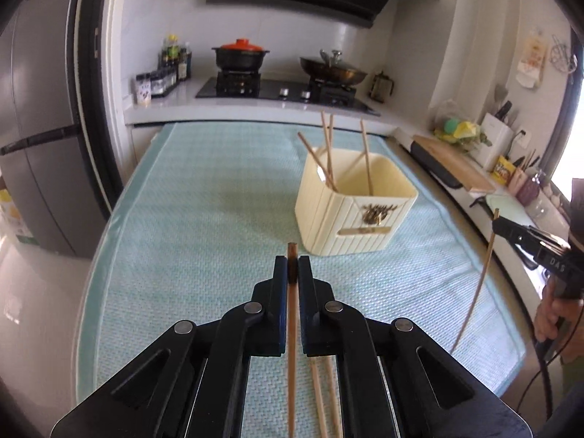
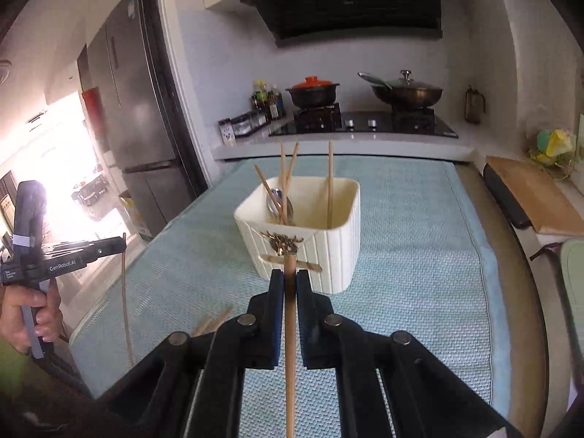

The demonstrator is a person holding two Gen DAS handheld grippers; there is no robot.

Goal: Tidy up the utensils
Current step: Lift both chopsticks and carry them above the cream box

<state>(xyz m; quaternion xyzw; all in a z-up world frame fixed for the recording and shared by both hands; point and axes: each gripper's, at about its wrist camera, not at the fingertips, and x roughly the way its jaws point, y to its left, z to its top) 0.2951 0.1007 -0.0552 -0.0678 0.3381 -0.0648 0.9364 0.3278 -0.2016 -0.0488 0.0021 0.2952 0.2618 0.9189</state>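
Observation:
A cream ribbed utensil holder [image 1: 350, 204] stands on the light blue mat [image 1: 204, 219]; it also shows in the right wrist view [image 2: 310, 241]. Several wooden chopsticks [image 1: 328, 149] and a metal spoon [image 2: 279, 202] stand in it. My left gripper [image 1: 292, 266] is shut on a wooden chopstick [image 1: 292, 346], held above the mat, short of the holder. My right gripper [image 2: 290, 281] is shut on another chopstick [image 2: 290, 346], close in front of the holder. Two loose chopsticks [image 1: 325, 398] lie on the mat under the left gripper.
A stove [image 1: 284, 91] with a red-lidded pot [image 1: 241, 54] and a wok [image 1: 334, 69] is behind the mat. A fridge [image 1: 40, 153] stands at the left. A wooden cutting board [image 1: 456, 164] and counter clutter lie to the right.

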